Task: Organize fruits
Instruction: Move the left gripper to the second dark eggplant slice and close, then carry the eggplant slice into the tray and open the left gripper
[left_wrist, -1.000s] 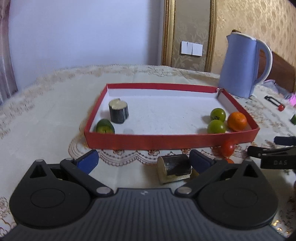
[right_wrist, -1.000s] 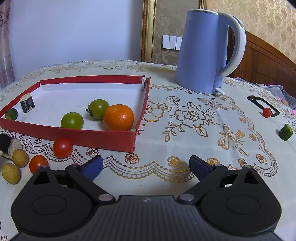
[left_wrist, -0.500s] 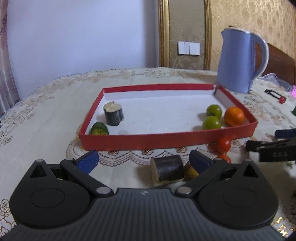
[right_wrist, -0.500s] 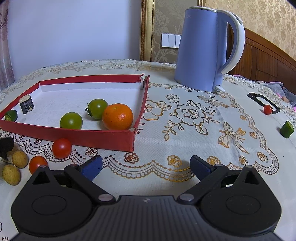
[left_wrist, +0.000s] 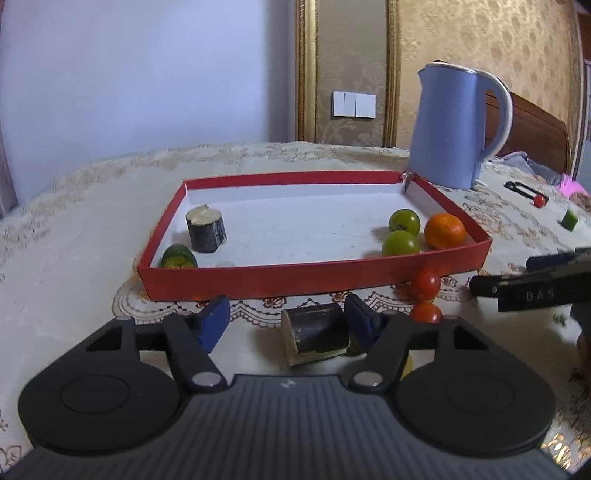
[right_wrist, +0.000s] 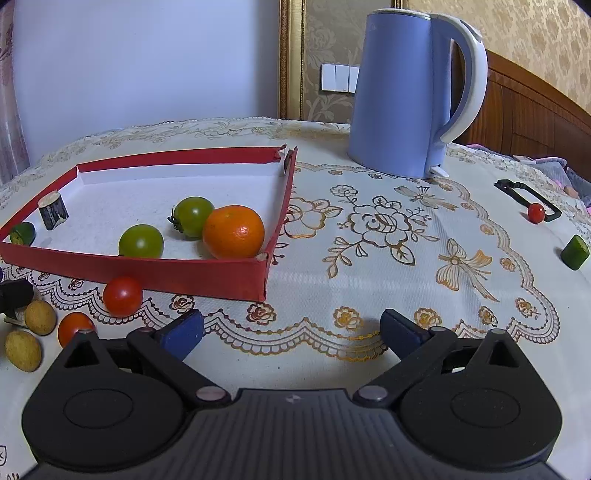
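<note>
- Left gripper (left_wrist: 288, 320) low over the tablecloth (right_wrist: 369, 258), jaws closing, dark cut piece (left_wrist: 316, 332) lying on its side between them; right pad at its end, left pad clear of it with a gap
- Just behind that right pad, a yellowish fruit mostly hidden; two red tomatoes (left_wrist: 425, 283) close by on the cloth, one touching the tray's front wall
- Red tray (left_wrist: 258, 280) straight ahead across the path, low wall standing between the dark piece and the white floor inside
- Inside the tray: upright dark stump (left_wrist: 205, 229) and green cut piece (left_wrist: 178, 257) in the near left corner; two green tomatoes (left_wrist: 400, 243) and an orange (left_wrist: 444, 231) touching in the near right corner
- Right gripper (right_wrist: 291, 332) wide, nothing between the pads, hovering over embroidered cloth beside the tray's right corner; seen from the left view as a black finger reaching in from the right edge
- Two small yellow fruits (right_wrist: 40, 316) at the far left of the right view, near the red tomatoes
- Blue kettle (right_wrist: 406, 92) standing behind the tray's far right corner
- Well off to the right: black clip (right_wrist: 524, 194) with a small red tomato (right_wrist: 536, 213) touching it, green chunk (right_wrist: 574, 252) nearer the edge
</note>
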